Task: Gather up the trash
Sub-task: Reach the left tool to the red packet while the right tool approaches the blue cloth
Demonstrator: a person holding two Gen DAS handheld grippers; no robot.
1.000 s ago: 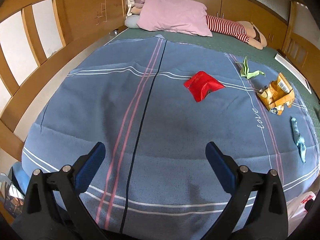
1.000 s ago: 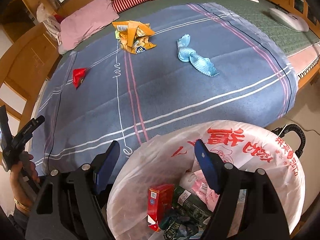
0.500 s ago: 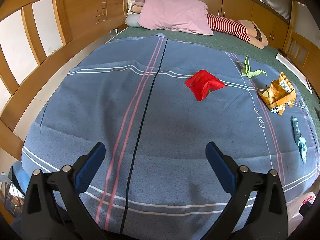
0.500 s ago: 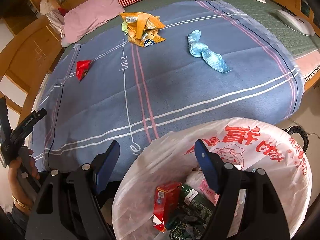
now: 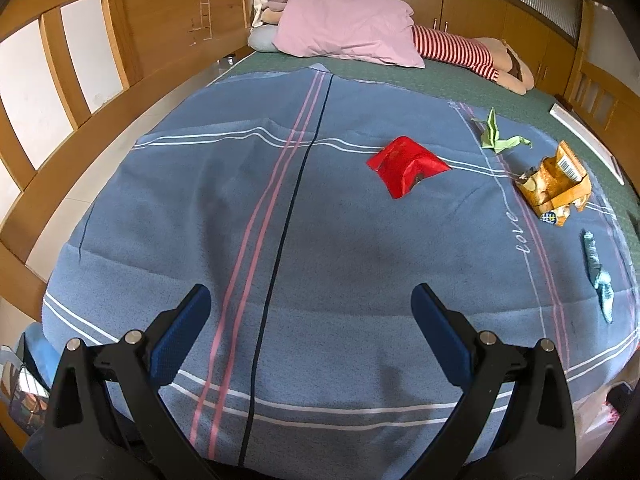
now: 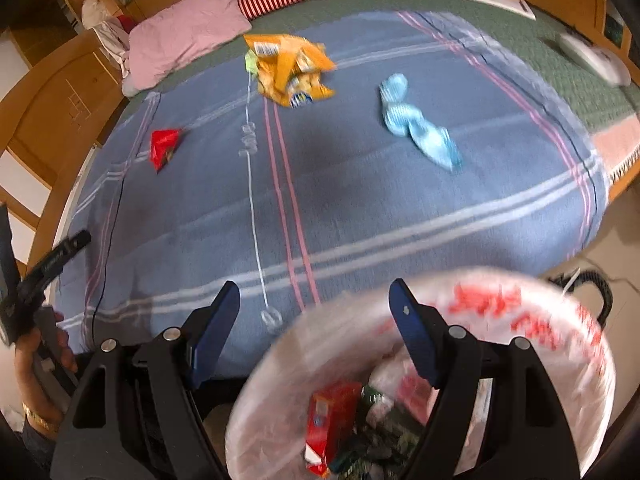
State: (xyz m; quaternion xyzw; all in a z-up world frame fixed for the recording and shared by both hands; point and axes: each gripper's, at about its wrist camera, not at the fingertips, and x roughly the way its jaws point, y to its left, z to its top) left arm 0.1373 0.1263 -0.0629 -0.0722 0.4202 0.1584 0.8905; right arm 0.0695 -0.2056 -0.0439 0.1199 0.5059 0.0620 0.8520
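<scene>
Bin (image 6: 568,392) sat nearest, lined with white bag, right under right gripper (image 6: 316,304); already held red box (image 6: 328,420) and scraps, so drop point stayed close. Right jaws stood wide, nothing between. Left gripper (image 5: 310,306) also wide and empty, aimed down over blue blanket (image 5: 200,220). Trash left on blanket: red wrapper (image 5: 406,164) mid-bed, likely left gripper's pick; blue wrapper (image 6: 416,124), orange snack bag (image 6: 290,68), green paper crane (image 5: 498,136) beyond. Pink pillow (image 5: 344,26) at far end.
</scene>
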